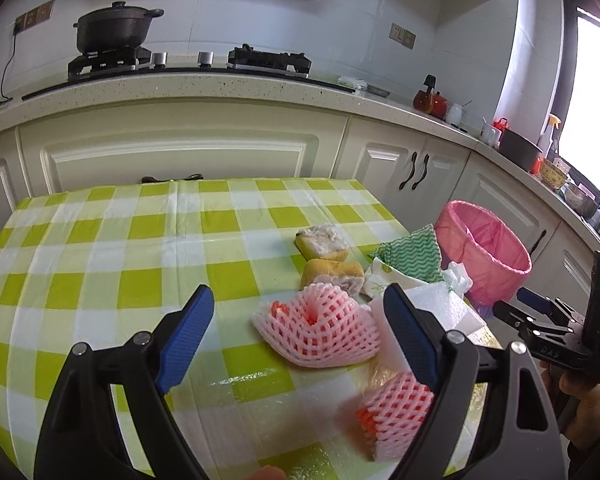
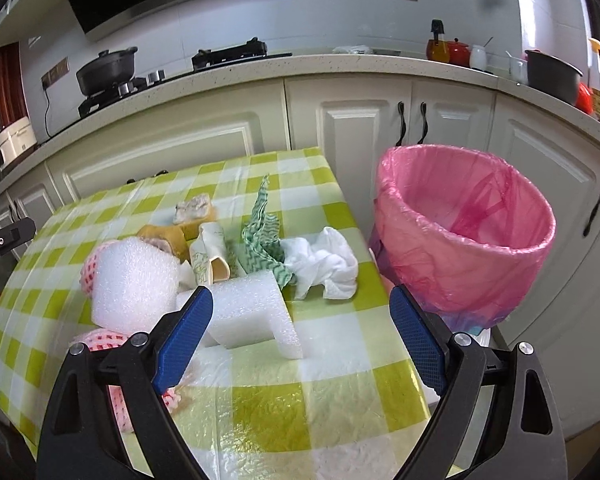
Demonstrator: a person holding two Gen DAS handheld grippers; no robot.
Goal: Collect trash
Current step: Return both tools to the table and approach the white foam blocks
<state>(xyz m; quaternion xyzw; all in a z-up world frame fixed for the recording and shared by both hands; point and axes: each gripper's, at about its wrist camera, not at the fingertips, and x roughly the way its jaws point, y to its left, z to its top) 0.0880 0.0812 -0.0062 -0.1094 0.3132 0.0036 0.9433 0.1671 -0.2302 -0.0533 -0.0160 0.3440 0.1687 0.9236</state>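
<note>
Trash lies on the green-checked table [image 1: 100, 240]. A pink foam fruit net [image 1: 316, 328] rests between the fingers of my left gripper [image 1: 300, 320], which is open and holds nothing. A second pink net [image 1: 396, 416] sits by its right finger. Two yellow sponges [image 1: 324, 244] lie beyond. In the right wrist view my right gripper [image 2: 300, 320] is open over an angled white foam block [image 2: 256, 312], not pressing it. A round white foam piece [image 2: 132, 284], a paper cup [image 2: 212, 256], a green cloth [image 2: 264, 232] and a white tissue [image 2: 324, 264] lie behind. The pink-lined bin [image 2: 460, 236] stands at the table's right.
White kitchen cabinets [image 1: 180, 152] and a counter with a black pot [image 1: 112, 28] on the stove run behind the table. Jars and bowls crowd the counter at right [image 1: 436, 100]. A hand [image 1: 580, 392] holds the right gripper at the left view's right edge.
</note>
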